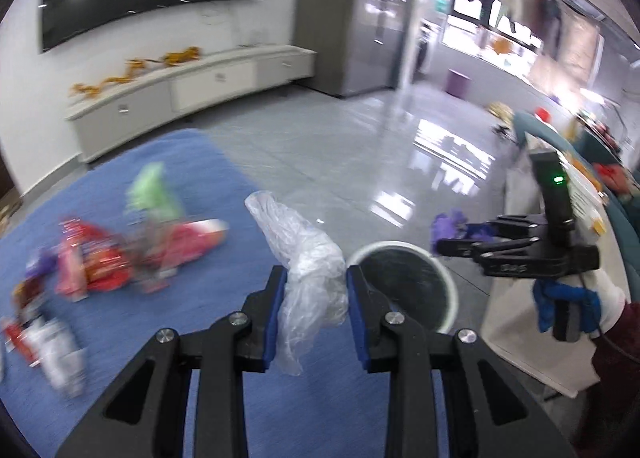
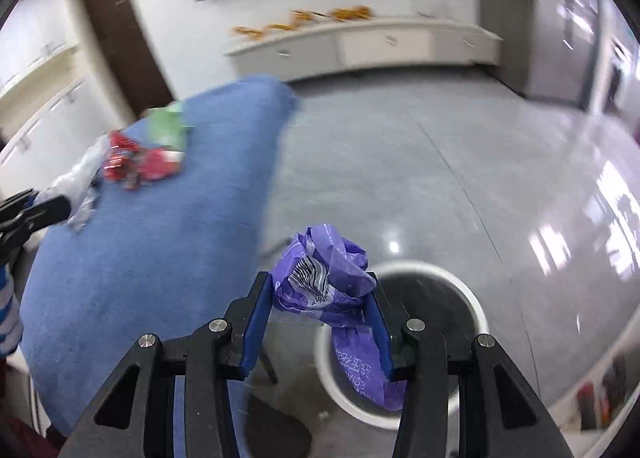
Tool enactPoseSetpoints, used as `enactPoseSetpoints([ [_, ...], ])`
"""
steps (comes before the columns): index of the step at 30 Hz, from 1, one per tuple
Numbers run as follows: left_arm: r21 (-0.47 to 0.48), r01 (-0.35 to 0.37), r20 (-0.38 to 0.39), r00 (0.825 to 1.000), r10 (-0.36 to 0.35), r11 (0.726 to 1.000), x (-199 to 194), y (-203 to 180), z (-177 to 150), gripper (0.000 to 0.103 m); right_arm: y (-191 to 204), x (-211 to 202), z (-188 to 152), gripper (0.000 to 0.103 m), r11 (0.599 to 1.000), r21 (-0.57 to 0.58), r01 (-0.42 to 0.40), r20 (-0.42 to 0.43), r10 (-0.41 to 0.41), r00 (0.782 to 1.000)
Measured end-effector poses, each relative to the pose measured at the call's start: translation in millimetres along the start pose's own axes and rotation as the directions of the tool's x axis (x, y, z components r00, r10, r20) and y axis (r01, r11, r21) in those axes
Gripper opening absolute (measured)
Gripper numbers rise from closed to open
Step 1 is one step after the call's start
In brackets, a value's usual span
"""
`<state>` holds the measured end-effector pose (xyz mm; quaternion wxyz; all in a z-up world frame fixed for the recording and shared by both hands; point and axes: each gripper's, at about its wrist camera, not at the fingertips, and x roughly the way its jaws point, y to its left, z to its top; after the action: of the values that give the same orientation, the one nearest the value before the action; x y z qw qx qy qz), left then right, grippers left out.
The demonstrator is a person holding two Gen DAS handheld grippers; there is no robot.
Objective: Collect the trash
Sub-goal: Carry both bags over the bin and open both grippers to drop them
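The left claw [image 1: 316,294] is built of black plastic linkage arms with triangular cut-outs, joined by round silver screws, and its two fingers carry blue pads [image 1: 276,318]. The right claw [image 2: 320,318] has the same black arms, silver screws and blue pads. Seen from the left wrist at 3 o'clock, it carries a black upright block with a green light, a blue strap, a white glove and a dark red sleeve [image 1: 612,362].

R gripper [image 2: 320,322] clamps purple wrapper [image 2: 324,282] over white-rimmed bin [image 2: 476,310], blue cloth [image 2: 160,258] at left.
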<state>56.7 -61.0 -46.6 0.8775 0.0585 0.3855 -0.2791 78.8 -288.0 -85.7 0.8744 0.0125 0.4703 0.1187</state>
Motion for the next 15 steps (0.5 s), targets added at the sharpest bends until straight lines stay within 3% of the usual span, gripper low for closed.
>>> enactPoseSetpoints([
  [6,0.054,0.094,-0.07,0.993,-0.09,0.994,56,-58,29,0.031,-54,10,-22,0.047,0.99,0.138,0.038,-0.021,-0.035,0.999],
  [7,0.056,0.116,-0.086,0.99,-0.111,0.992,67,-66,33,0.036,-59,12,-24,0.048,0.988,0.149,0.044,-0.024,-0.04,0.999],
  [8,0.052,0.132,-0.099,0.987,-0.126,0.99,75,-71,38,0.049,-65,13,-25,0.052,0.986,0.162,0.049,-0.028,-0.045,0.999],
  [10,0.041,0.157,-0.106,0.983,-0.152,0.987,87,-79,44,0.065,-79,15,-30,0.06,0.98,0.187,0.064,-0.03,-0.059,0.998],
  [15,0.026,0.186,-0.118,0.976,-0.182,0.982,95,-87,51,0.068,-96,10,-32,0.063,0.966,0.235,0.104,-0.026,-0.101,0.995],
])
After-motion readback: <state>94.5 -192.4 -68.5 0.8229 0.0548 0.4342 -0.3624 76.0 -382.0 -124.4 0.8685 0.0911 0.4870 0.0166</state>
